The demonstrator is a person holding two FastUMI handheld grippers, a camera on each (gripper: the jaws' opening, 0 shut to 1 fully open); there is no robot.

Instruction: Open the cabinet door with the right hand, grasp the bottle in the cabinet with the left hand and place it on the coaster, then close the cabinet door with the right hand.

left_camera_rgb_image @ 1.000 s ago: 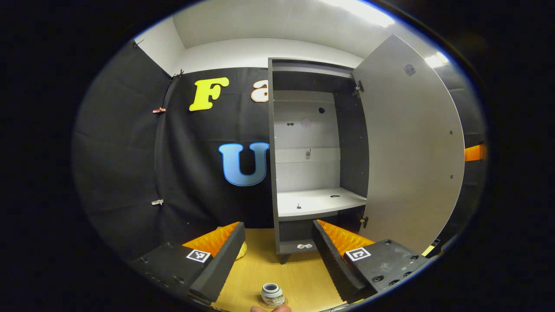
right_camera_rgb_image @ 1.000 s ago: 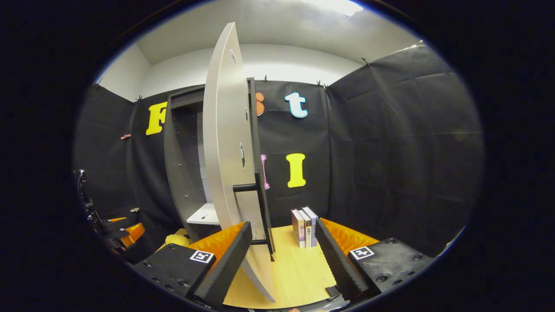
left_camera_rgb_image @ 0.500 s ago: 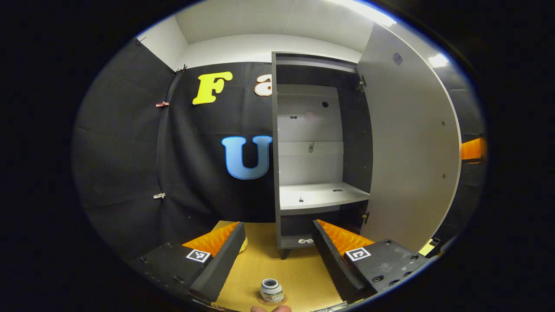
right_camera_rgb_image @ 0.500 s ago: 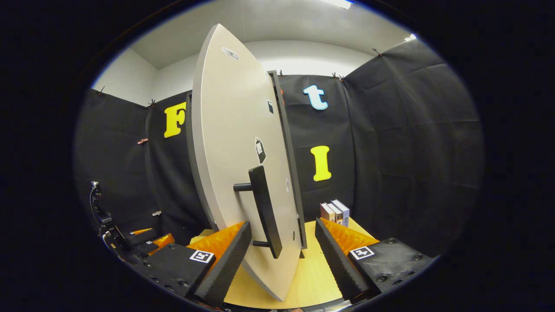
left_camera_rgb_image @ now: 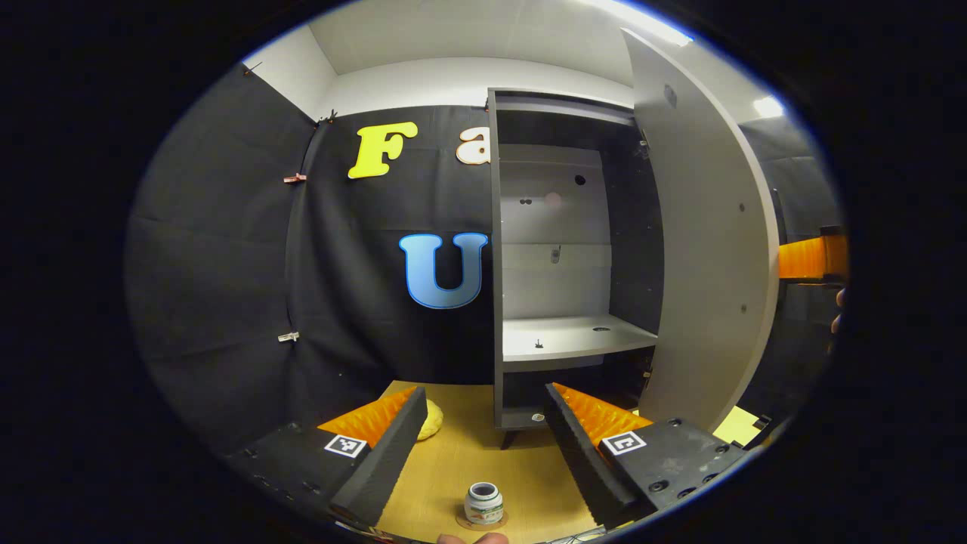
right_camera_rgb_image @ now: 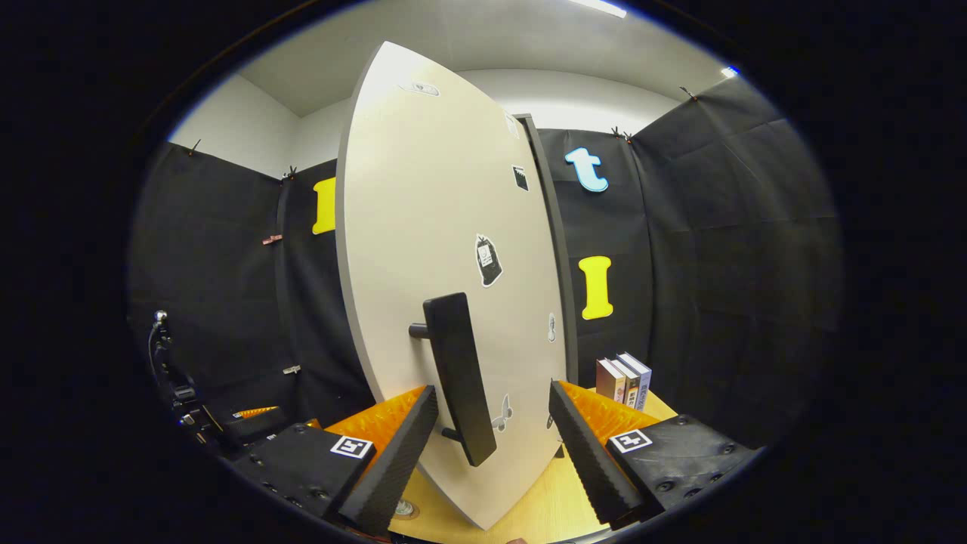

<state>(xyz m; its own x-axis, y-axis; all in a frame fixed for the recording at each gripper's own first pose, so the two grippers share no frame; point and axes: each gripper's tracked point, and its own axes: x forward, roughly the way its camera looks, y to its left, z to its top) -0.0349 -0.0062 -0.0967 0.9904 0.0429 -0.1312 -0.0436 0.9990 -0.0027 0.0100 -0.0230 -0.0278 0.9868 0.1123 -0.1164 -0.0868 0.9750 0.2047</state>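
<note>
Right gripper view shows the cabinet door [right_camera_rgb_image: 446, 227] partway round, its dark handle [right_camera_rgb_image: 457, 370] standing between the wide-apart fingers of the right gripper [right_camera_rgb_image: 491, 431], with neither finger pressing on it as far as I can tell. Left gripper view has the left gripper [left_camera_rgb_image: 483, 431] spread open and empty above the wooden table [left_camera_rgb_image: 453, 461], and the bottle [left_camera_rgb_image: 483, 502] upright on the coaster [left_camera_rgb_image: 462, 523] close in front of it, so the placing looks done and only the door is left.

The risks I judge from here: with the handle loose between the fingers, the push could slip off it and leave the door short of the cabinet [left_camera_rgb_image: 563, 249], or a finger could catch behind the bar as the door turns. A hard shove might slam the door and jolt the table, and the bottle sits on a small coaster where a jolt could shift it. The books [right_camera_rgb_image: 623, 378] stand near the cabinet's far side, apart from the swing. The left gripper is low near the bottle; a careless drop could tip it
</note>
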